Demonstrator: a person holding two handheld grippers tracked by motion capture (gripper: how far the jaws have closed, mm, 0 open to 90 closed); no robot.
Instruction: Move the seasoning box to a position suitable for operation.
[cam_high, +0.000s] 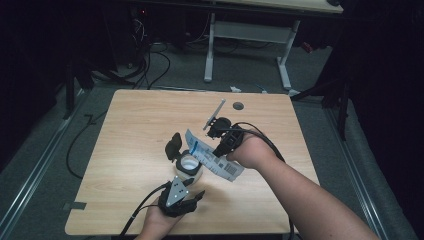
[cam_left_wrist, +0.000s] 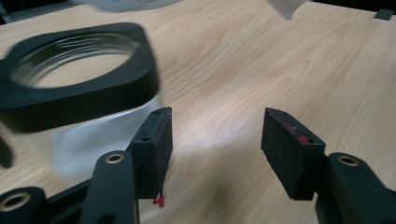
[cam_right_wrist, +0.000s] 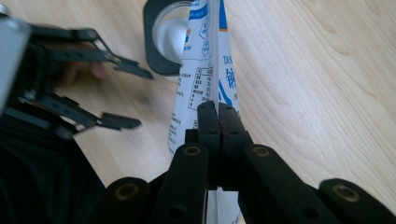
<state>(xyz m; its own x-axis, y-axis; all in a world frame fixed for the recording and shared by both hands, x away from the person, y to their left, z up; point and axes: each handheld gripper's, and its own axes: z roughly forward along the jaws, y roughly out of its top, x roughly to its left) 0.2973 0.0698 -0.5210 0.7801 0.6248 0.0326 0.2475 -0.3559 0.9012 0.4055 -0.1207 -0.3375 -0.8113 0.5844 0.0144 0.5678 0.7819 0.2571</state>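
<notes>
My right tongs (cam_right_wrist: 218, 122) clamp the pouch (cam_right_wrist: 205, 70): light, limp, probably slippery, so grip its seam. Left tongs (cam_left_wrist: 215, 144) stand apart beside the jar (cam_left_wrist: 74, 88).

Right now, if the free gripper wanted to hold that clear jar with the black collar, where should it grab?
Probably the clear jar body just below its black collar, coming level from the left gripper's near side. The walls look flat, and the pouch leans over the mouth.

Bare table (cam_high: 135, 125) along its left edge and far-left corner, my left jaws standing apart over bare wood, clear jar (cam_high: 189, 166) with black rim just beside them, blue-white pouch (cam_high: 212, 157) slanting over the jar, near-right corner crossed by my forearm (cam_high: 300, 195).
</notes>
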